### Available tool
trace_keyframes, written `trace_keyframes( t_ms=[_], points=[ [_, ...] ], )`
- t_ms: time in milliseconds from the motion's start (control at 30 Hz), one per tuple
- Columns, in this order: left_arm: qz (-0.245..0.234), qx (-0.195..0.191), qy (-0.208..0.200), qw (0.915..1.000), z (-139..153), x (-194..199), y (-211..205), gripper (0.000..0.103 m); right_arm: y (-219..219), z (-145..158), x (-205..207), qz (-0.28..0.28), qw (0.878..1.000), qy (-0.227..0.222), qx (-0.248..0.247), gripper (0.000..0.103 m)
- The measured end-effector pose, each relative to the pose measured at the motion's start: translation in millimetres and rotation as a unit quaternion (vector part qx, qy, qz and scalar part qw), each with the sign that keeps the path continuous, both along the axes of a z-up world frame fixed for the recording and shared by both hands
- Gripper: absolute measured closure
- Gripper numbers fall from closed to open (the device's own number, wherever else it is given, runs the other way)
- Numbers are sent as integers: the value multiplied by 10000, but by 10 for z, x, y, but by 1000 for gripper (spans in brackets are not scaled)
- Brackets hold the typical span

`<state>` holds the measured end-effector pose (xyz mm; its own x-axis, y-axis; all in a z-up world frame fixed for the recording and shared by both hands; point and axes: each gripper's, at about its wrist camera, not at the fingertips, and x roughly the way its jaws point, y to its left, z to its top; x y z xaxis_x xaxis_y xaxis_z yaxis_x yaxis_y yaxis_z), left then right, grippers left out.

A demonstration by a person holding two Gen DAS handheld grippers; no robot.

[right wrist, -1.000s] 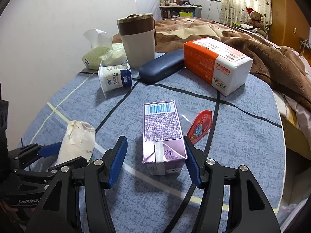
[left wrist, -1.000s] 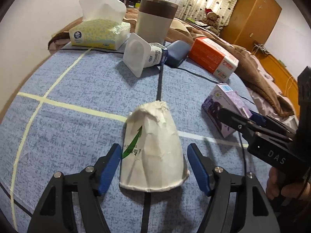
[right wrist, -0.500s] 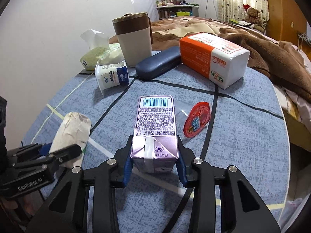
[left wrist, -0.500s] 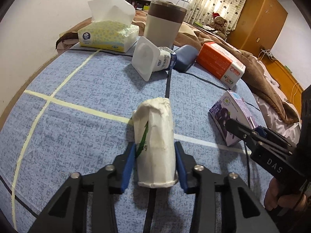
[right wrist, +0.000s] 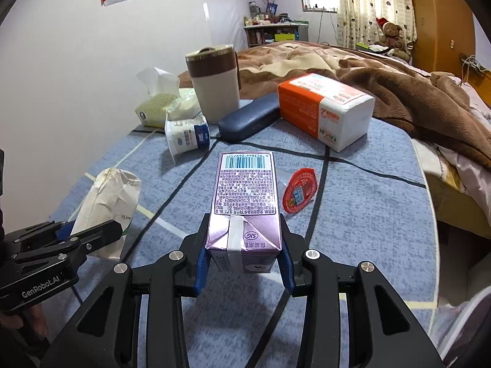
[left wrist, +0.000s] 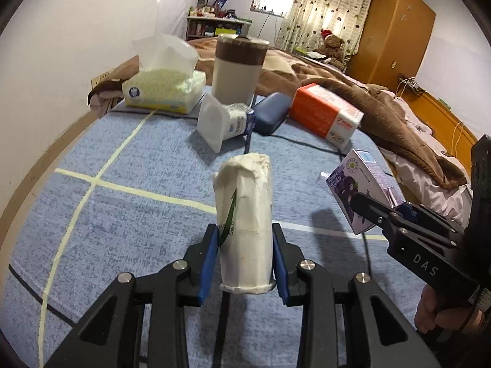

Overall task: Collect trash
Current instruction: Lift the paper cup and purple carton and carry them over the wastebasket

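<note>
Lifting: both pieces of trash are now off the blue tablecloth [left wrist: 129, 214], where a second ago they lay flat between wide-open fingers; half a second ago the pads had just closed on them.
Meaning for the task: the pick-up of two items looks done, so the likely next step is carrying them to a bin, which neither view shows.
Left gripper [left wrist: 245, 260]: narrowed onto the crushed paper cup [left wrist: 245, 224], blue pads pressed on its two sides near the rim, the cup squeezed slimmer than it was when lying free.
Paper cup position: held out ahead of the fingers, crumpled base pointing away, above the pale tape line on the cloth.
Right gripper [right wrist: 244, 256]: clamped on the purple drink carton [right wrist: 245, 202], pads on the two narrow sides at its folded end, barcode end pointing away.
Carton position: raised over the black tape cross; the shadow seen from the left wrist suggests it is clear of the cloth, though the gap itself is hard to judge.
Left behind: yogurt cup [right wrist: 185, 138] on its side and red foil lid [right wrist: 300, 193] just beside the carton, both untouched.
</note>
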<state>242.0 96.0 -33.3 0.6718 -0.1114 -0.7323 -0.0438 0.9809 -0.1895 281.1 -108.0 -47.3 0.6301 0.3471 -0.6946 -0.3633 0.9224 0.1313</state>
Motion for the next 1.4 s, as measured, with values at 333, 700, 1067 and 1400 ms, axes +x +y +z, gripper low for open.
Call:
trace_keyframes(
  t_ms=[333,700,1067,1400],
  points=[
    [-126,39,-387,9992,291,-308,-131,68,-223,234,-345,-175,9993,-270,177,64],
    [-437,101,-762,9961,540,-677,-412,68,-532,437,-760,-504,9964,-634,249,64],
    [-1074,105,-1019,9889,713,-911,-919,68,-1042,546,-1139,-1109,9896,-860,324,64],
    [-1796,52,-1136,9771,774,-954,-1553,68,-1551,577,-1399,-1841,9776,-985,250,64]
  ],
)
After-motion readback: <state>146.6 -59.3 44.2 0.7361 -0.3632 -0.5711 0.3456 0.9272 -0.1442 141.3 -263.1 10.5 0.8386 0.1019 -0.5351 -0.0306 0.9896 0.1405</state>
